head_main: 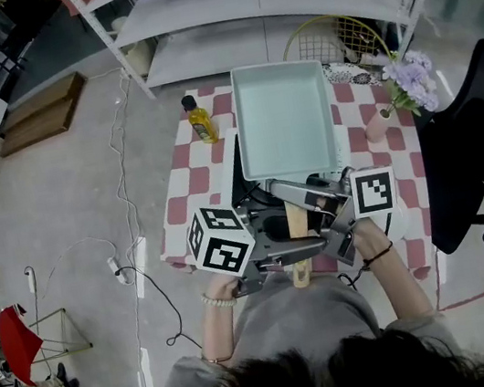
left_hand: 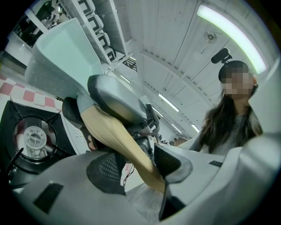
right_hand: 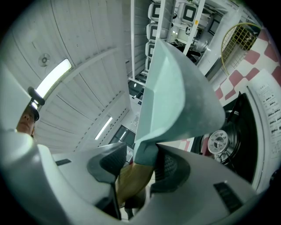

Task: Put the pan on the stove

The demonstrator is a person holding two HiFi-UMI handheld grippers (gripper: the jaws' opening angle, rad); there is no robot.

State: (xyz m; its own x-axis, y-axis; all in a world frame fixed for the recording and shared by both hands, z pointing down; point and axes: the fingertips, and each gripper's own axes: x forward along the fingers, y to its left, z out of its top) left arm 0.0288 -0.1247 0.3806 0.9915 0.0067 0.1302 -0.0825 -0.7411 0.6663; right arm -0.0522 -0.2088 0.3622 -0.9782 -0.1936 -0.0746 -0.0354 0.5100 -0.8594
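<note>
Mint-green pan (head_main: 284, 116): square and deep, held in the air above the stove (left_hand: 11, 118), its underside over the burner (left_hand: 35, 137).
Wooden handle (head_main: 297, 229): points back toward the person, with both grippers on it.
Left gripper (left_hand: 140, 169): fingers clamped on the wooden handle near its free end.
Right gripper (right_hand: 138, 169): fingers clamped farther up, where the wood meets the pan's grey-green neck.
Bench (head_main: 194, 182): covered with a red-and-white check cloth; carries the stove, with a yellow oil bottle (head_main: 201, 121) near its far left corner.
</note>
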